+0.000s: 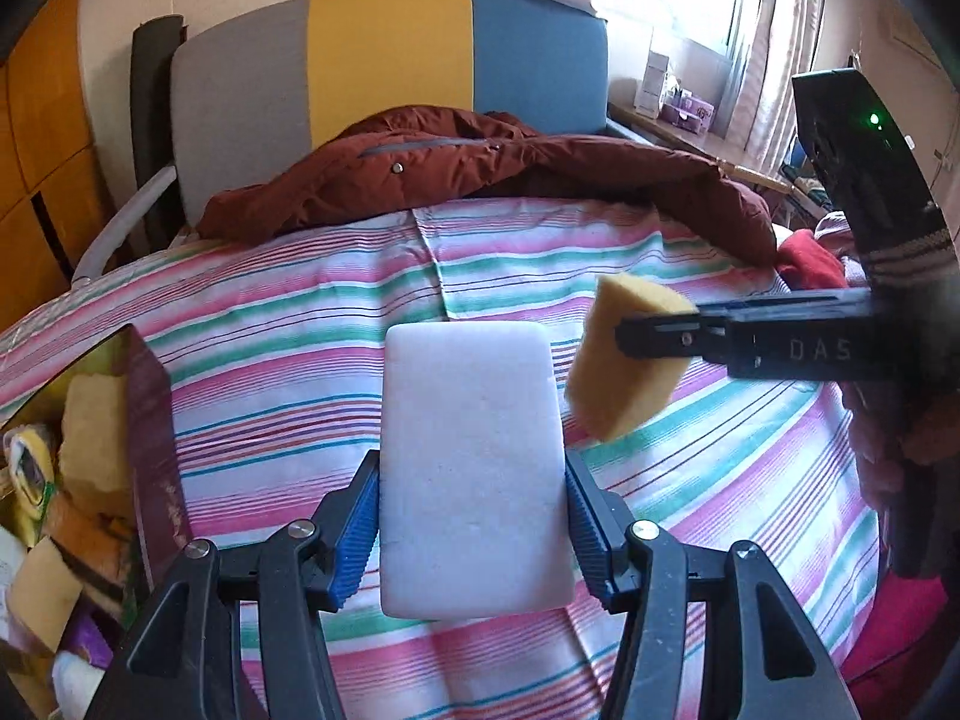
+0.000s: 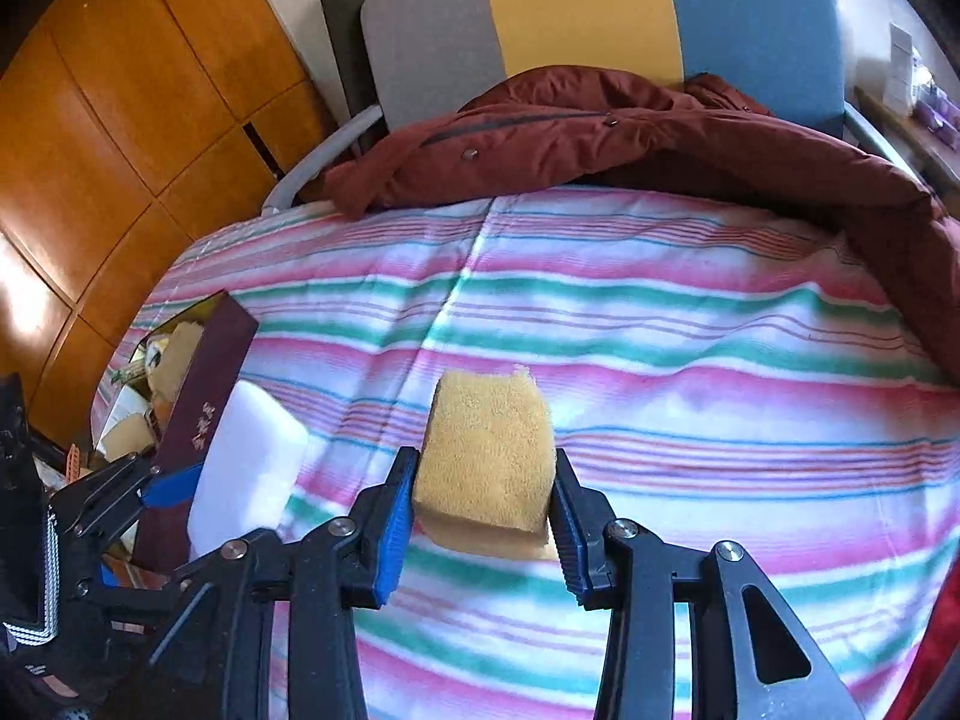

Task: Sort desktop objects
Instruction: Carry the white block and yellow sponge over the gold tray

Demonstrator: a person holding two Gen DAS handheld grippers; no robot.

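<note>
My left gripper (image 1: 471, 504) is shut on a white rectangular sponge (image 1: 471, 450), held above the striped sheet (image 1: 288, 324); the blue pads press its long sides. In the right wrist view that white sponge (image 2: 249, 462) and the left gripper (image 2: 174, 489) appear at lower left, next to the box. My right gripper (image 2: 483, 498) is shut on a yellow sponge (image 2: 489, 450), also lifted off the sheet. In the left wrist view the right gripper (image 1: 636, 336) comes in from the right with the yellow sponge (image 1: 624, 360) beside the white one, apart from it.
A dark red open box (image 1: 147, 432) holding yellow sponges and other items stands at the left edge, also seen as the box (image 2: 210, 372). A rust-red jacket (image 1: 480, 168) lies across the far side. A grey, yellow and blue chair back (image 1: 390, 60) rises behind. Wooden cabinets (image 2: 120, 120) stand left.
</note>
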